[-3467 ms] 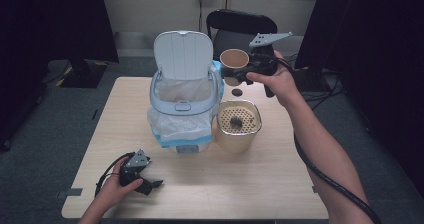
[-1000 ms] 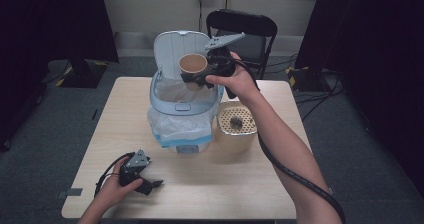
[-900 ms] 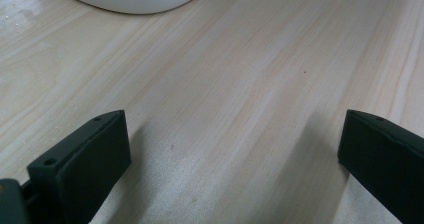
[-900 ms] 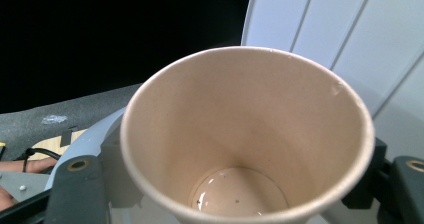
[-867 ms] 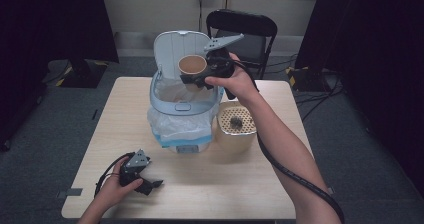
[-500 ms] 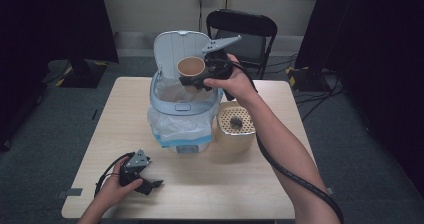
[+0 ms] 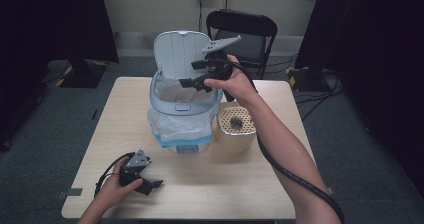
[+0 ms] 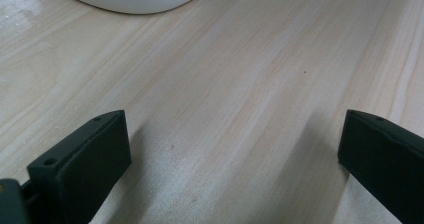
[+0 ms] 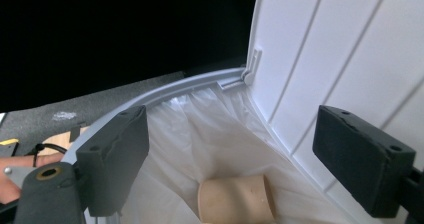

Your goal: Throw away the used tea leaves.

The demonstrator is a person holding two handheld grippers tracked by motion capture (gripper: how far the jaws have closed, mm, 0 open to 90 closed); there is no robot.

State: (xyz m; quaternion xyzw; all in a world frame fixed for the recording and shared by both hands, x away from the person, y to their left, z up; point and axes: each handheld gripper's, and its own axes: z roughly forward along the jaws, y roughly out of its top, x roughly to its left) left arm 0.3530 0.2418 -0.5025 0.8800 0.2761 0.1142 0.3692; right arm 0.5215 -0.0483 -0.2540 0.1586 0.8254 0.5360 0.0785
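Right gripper (image 7: 196,73) over the pale blue-grey lidded plastic bin (image 7: 183,106) with white liner bag (image 9: 210,134) — jaws have just been opening, nothing between them. Tan paper cup (image 9: 236,200) lies on its side in the liner, below the fingers. Left gripper (image 7: 145,179) on the light wooden table (image 8: 240,84) — jaws spread wide, empty.

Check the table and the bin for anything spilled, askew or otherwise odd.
Nothing stands out. The paper cup lies on its side in the white liner of the trash bin, lid up. The right gripper hangs open above it, jaws just opened. The perforated canister stands upright beside the bin.
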